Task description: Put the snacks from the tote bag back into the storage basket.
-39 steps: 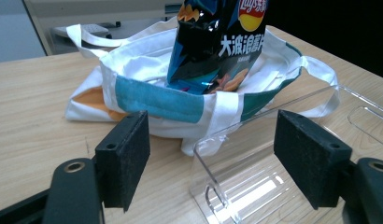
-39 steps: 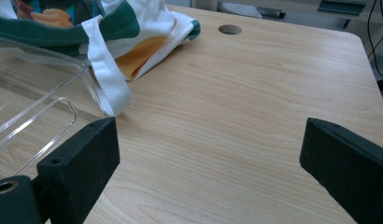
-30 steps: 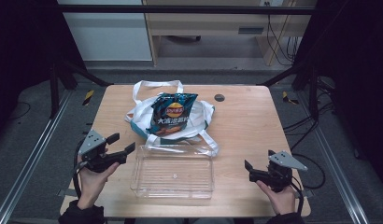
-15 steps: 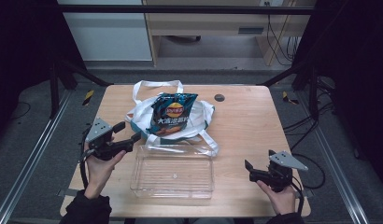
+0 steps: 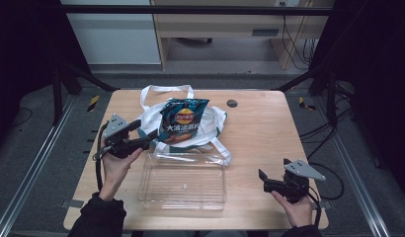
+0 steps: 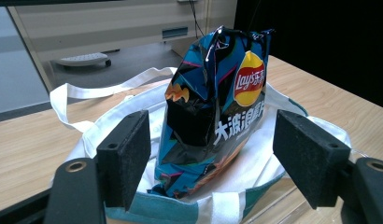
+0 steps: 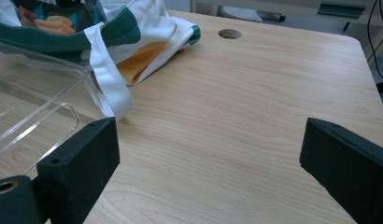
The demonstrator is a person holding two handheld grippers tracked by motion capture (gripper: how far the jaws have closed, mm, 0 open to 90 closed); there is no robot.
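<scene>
A blue Lay's chip bag (image 5: 182, 120) (image 6: 213, 112) stands up out of a white tote bag (image 5: 210, 126) (image 6: 133, 107) with green trim, mid-table. My left gripper (image 5: 145, 131) (image 6: 210, 161) is open at the tote's left edge, its jaws spread either side of the chip bag without touching it. A clear plastic tray (image 5: 183, 180) (image 7: 35, 121) lies in front of the tote. My right gripper (image 5: 262, 180) (image 7: 208, 163) is open near the front right of the table, nothing between its jaws.
The tote's white straps (image 5: 166, 90) (image 7: 108, 79) trail onto the wooden table (image 5: 269, 128), one over the tray's far rim. A small round hole (image 5: 232, 103) (image 7: 230, 33) sits near the table's far edge. Dark metal frame posts stand beside the table.
My left gripper has moved forward and right, from beside the tray's left corner up to the tote's edge. The right gripper has stayed put.
</scene>
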